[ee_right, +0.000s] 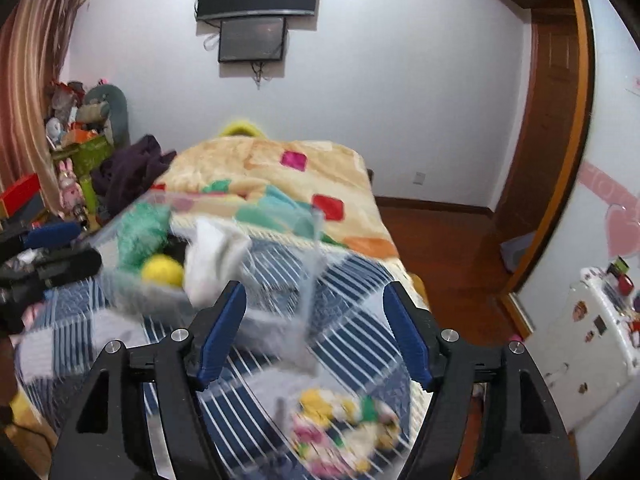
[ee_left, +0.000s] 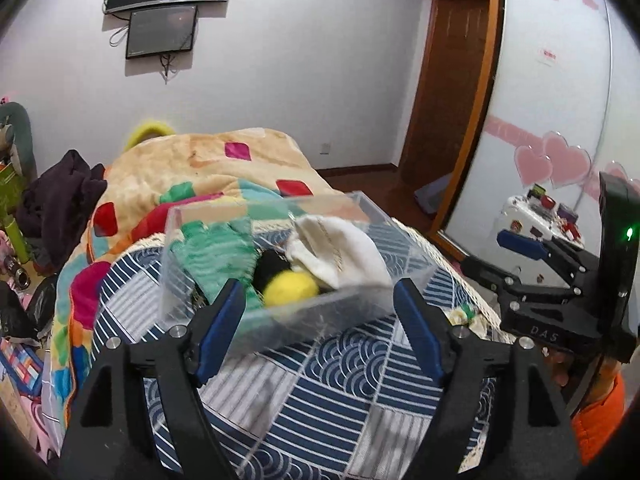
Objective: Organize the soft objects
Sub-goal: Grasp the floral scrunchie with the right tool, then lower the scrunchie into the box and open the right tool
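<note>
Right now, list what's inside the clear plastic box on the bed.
Clear plastic box holds a green knitted cloth, white fabric pouch, yellow fuzzy ball and something black, mostly covered.

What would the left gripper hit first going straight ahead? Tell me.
Probably the near wall of the clear box: it sits right ahead of the open left gripper, between its fingers. Behind that wall lie the yellow ball and white cloth. Depth is uncertain.
</note>
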`<state>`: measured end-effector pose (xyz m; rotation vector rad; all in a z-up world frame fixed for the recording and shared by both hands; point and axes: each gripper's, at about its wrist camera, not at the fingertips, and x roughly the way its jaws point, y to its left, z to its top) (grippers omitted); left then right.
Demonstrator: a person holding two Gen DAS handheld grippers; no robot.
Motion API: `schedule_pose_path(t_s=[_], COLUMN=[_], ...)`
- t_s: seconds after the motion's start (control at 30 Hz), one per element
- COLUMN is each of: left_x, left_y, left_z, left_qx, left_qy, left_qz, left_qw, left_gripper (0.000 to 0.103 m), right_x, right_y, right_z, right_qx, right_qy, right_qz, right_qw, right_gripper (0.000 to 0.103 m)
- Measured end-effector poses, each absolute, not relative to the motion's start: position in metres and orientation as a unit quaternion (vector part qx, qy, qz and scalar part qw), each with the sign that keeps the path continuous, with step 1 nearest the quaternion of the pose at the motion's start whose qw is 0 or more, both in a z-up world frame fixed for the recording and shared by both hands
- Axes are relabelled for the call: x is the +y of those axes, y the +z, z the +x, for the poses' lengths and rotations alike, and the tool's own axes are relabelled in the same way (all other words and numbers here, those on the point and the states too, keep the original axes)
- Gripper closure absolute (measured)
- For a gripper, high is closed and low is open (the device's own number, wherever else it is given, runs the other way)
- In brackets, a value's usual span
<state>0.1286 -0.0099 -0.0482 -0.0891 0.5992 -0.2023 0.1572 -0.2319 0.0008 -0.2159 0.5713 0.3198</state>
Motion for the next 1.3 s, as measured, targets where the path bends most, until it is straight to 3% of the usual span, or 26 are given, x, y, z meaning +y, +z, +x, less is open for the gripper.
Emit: schedule_pose_path(t_s=[0.53,0.63,0.7,0.77,1.3], left_x=[-0.036,-0.033,-0.029,-0.025,0.011], left_y=[-0.104,-0.111,-0.113,-0.113,-0.072], left_z=[0.121,0.118,0.117,0.115,0.1], left_qx=[0.358,0.362,0.364,0.36,0.281], left_qy=[-0.111,-0.106,-0.1,-0.094,-0.027], left_qz=[-0.045,-0.048,-0.051,-0.052,-0.051], left_qw=[0.926,0.925,0.924,0.927,0.958], left_gripper=[0.027,0.027,0.027,0.027,0.027], right_x=[-0.291,-0.29,-0.284,-0.278,-0.233], right_y=[-0.088,-0.089,-0.087,-0.086,0.013], right_z=[0.165,0.163,0.162,0.159,0.143], right_qx=[0.417,0.414,0.412,0.407,0.255], right_qy=[0.147,0.169,0.18,0.179,0.228], right_qz=[-0.037,-0.031,-0.037,-0.046,-0.03], right_qw=[0.896,0.894,0.892,0.895,0.939], right_gripper=[0.035,0.058,0.083,0.09,0.093])
